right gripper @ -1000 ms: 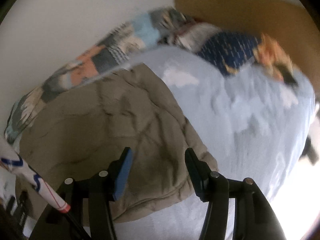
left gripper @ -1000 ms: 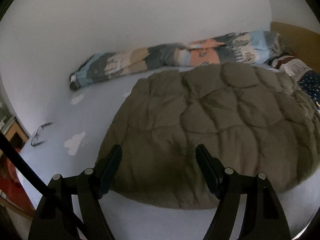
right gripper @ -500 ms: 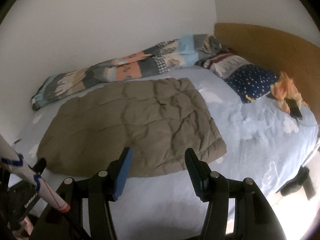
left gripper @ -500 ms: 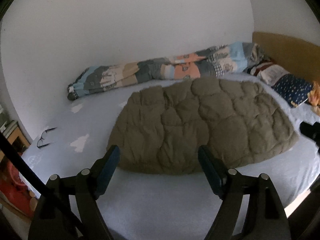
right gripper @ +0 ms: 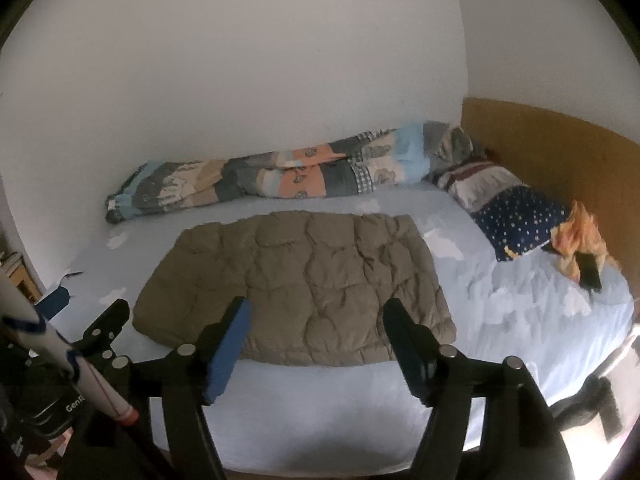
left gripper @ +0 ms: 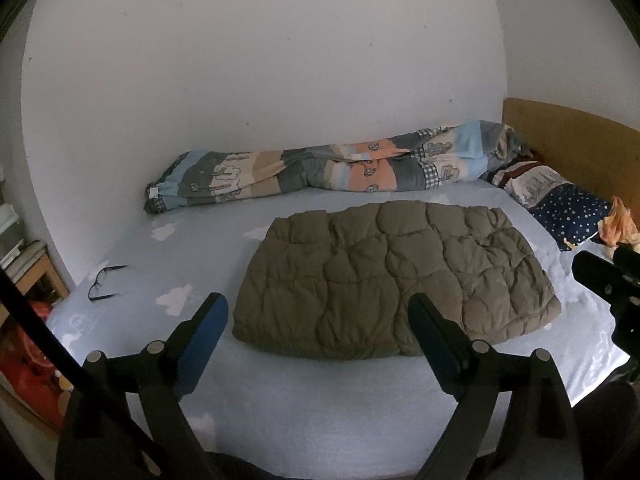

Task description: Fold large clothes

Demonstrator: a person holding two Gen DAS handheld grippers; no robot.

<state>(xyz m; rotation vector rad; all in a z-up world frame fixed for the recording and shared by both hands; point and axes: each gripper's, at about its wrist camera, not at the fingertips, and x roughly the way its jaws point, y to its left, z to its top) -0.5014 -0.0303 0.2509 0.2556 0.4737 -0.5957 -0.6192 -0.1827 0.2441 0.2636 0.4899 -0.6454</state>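
A: Left wrist view, item one: our left tongs, jaws just been opening, nothing between them. Quilted jacket folded flat on the bed, at twelve to one o'clock, long axis nine to three.

B: Right wrist view: our right tongs, released too, jaws just widened, nothing held. Jacket at twelve to eleven o'clock, just beyond the tips.

A: Nearer hand?

B: We judge neither clearly; both sit off the near edge.

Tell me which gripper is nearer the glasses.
Left. The left gripper hangs over the bed's near edge just right of the glasses; the right gripper is further right, past the jacket.
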